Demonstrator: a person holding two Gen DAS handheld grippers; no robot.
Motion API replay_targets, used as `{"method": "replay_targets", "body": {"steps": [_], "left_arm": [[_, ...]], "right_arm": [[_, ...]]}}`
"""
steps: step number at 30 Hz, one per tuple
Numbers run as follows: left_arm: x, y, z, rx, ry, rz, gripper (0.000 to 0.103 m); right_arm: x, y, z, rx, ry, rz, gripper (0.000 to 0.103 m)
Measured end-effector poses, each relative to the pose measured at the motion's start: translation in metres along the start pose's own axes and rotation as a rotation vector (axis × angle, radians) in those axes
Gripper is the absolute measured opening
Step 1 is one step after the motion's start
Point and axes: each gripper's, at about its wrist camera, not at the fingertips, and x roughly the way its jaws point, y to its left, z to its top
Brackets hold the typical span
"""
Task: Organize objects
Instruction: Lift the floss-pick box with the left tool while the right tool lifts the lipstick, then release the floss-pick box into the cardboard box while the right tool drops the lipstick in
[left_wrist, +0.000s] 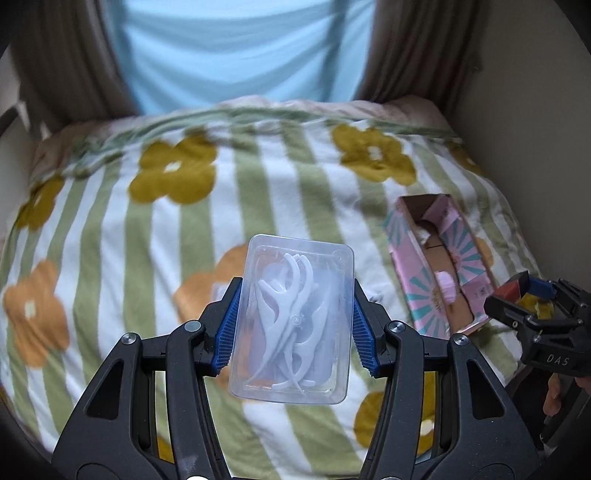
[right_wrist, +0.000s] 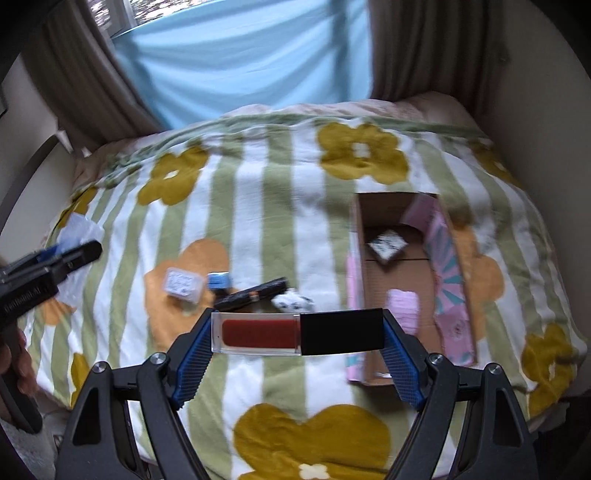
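A: What is the left gripper (left_wrist: 291, 325) pinching?

B: A clear box of floss picks (left_wrist: 291, 325), by its long sides, above the blanket (left_wrist: 110, 229). Light, slippery, bendy.

A: And the right gripper (right_wrist: 298, 332)?

B: Squeezing a red lip gloss tube (right_wrist: 298, 332) end to end (hard, smooth), near the open cardboard box (right_wrist: 397, 280). Curtains (right_wrist: 236, 59) hang behind the bed.

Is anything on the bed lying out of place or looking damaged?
Nothing looks damaged. A small clear plastic case, a blue block, a black tube and a white patterned packet lie loose on the striped flowered blanket, outside the open pink cardboard box.
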Motion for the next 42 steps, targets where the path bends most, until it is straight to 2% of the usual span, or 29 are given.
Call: {"method": "replay_targets", "body": {"steps": [9, 14, 19, 26, 33, 38, 42], "left_arm": [[0.038, -0.099, 0.06, 0.181, -0.004, -0.128, 0.05], [0.076, -0.165, 0.08, 0.297, 0.041, -0.201, 0.05], [0.131, -0.226, 0.092, 0.415, 0.117, -0.251, 0.05], [0.224, -0.295, 0.087, 0.554, 0.239, -0.282, 0.05], [0.318, -0.346, 0.056, 0.704, 0.355, -0.286, 0.05], [0.354, -0.353, 0.039, 0.756, 0.409, -0.279, 0.05], [0.367, -0.354, 0.035, 0.766, 0.429, -0.281, 0.05]], "right_arm": [[0.006, -0.08, -0.001, 0.135, 0.031, -0.105, 0.08], [0.025, -0.116, -0.005, 0.208, 0.071, -0.122, 0.08], [0.058, -0.143, -0.009, 0.262, 0.118, -0.126, 0.08], [0.111, -0.165, -0.021, 0.333, 0.188, -0.103, 0.08], [0.162, -0.18, -0.034, 0.451, 0.226, -0.078, 0.08], [0.177, -0.181, -0.038, 0.473, 0.219, -0.079, 0.08], [0.188, -0.188, -0.039, 0.514, 0.228, -0.05, 0.08]]}}
